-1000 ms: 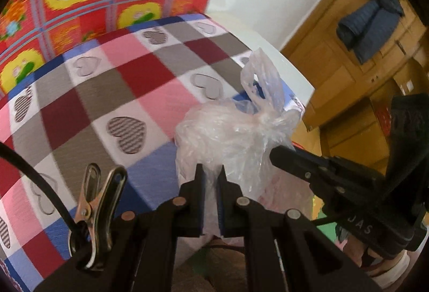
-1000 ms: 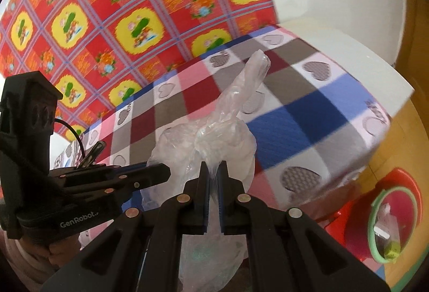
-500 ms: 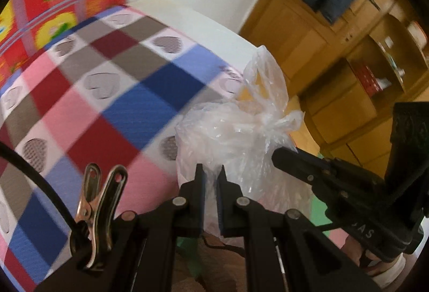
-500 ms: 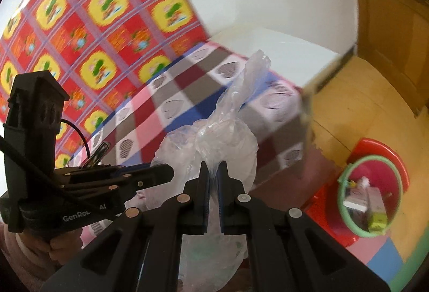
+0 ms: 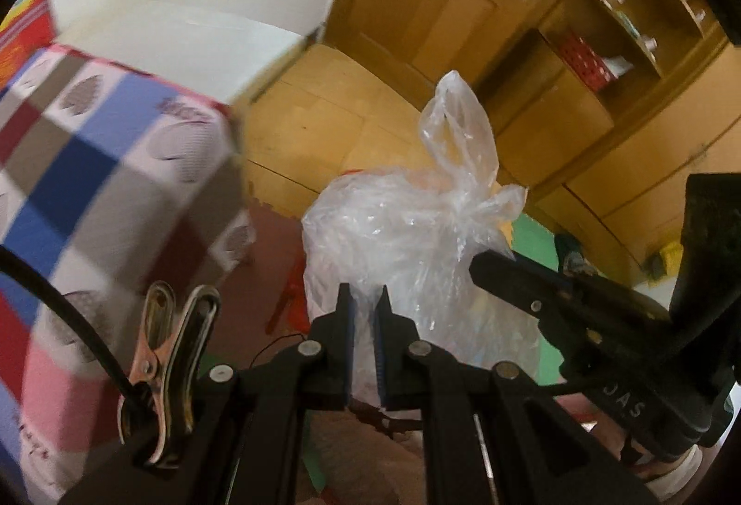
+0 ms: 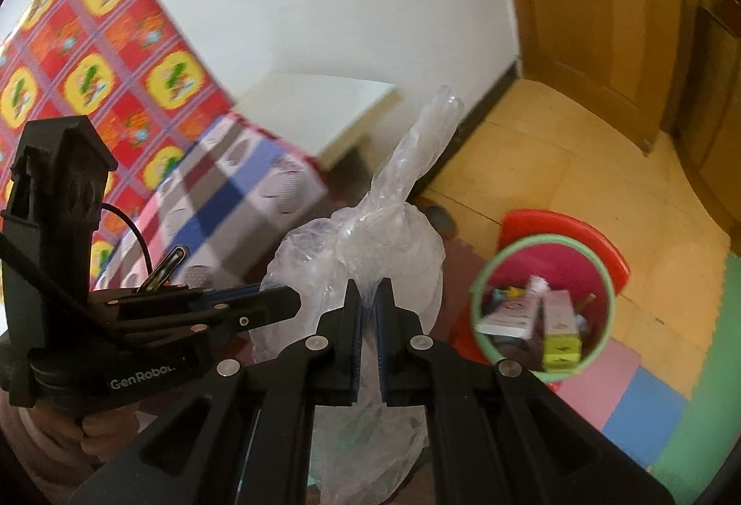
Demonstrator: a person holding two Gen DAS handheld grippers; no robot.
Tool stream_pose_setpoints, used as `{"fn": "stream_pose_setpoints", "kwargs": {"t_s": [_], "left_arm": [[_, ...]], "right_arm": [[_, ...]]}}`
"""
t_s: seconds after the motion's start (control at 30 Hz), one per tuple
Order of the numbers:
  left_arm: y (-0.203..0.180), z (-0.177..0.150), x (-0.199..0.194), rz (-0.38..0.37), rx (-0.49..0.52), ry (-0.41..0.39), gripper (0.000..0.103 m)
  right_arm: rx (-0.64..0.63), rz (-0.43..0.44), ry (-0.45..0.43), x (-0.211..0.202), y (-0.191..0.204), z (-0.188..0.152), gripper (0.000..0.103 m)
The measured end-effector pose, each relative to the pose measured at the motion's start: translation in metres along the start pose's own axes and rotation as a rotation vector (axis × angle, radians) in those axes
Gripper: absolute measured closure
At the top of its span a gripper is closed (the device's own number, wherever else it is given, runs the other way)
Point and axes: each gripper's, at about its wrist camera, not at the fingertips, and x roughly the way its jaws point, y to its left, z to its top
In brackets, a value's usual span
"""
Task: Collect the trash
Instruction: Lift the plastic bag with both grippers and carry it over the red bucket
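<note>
A clear plastic bag (image 5: 407,236), knotted at the top with a loose tail, hangs in the air beyond the corner of the checked cloth. My left gripper (image 5: 363,296) is shut on the bag's near side, with thin film pinched between the pads. In the right wrist view the same bag (image 6: 370,268) fills the middle, and my right gripper (image 6: 368,292) is shut on it just below the knot. The other gripper's closed tip touches the bag from the side in each view: the right one (image 5: 481,266), the left one (image 6: 289,296). A red bin with a green rim (image 6: 481,333) stands on the floor, right of the bag, holding several small boxes.
A surface covered in checked heart-print cloth (image 5: 92,180) lies to the left, with a red and yellow patterned wall cloth (image 6: 92,55) behind. A white low top (image 6: 324,102) sits by the wall. Wooden cupboards (image 5: 463,18) stand behind; coloured foam mats (image 6: 648,389) cover the floor.
Both grippers have carried the bag sideways off the checked cloth and out over the floor. The red bin has come nearer in the right wrist view. Both grips are unchanged.
</note>
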Motion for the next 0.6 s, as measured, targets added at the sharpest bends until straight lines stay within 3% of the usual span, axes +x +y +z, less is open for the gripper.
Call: {"fn": "stream_pose_setpoints", "kwargs": {"t_s": [0.27, 0.6], "left_arm": [[-0.044, 0.02, 0.074, -0.037, 0.062, 0.081, 0.096], [-0.073, 0.034, 0.174, -0.048, 0.097, 0.16, 0.096]], "right_arm": [[0.079, -0.063, 0.018, 0.011, -0.071, -0.003, 0.097], [0.163, -0.119, 0.071, 0.057, -0.157, -0.011, 0.097]]}}
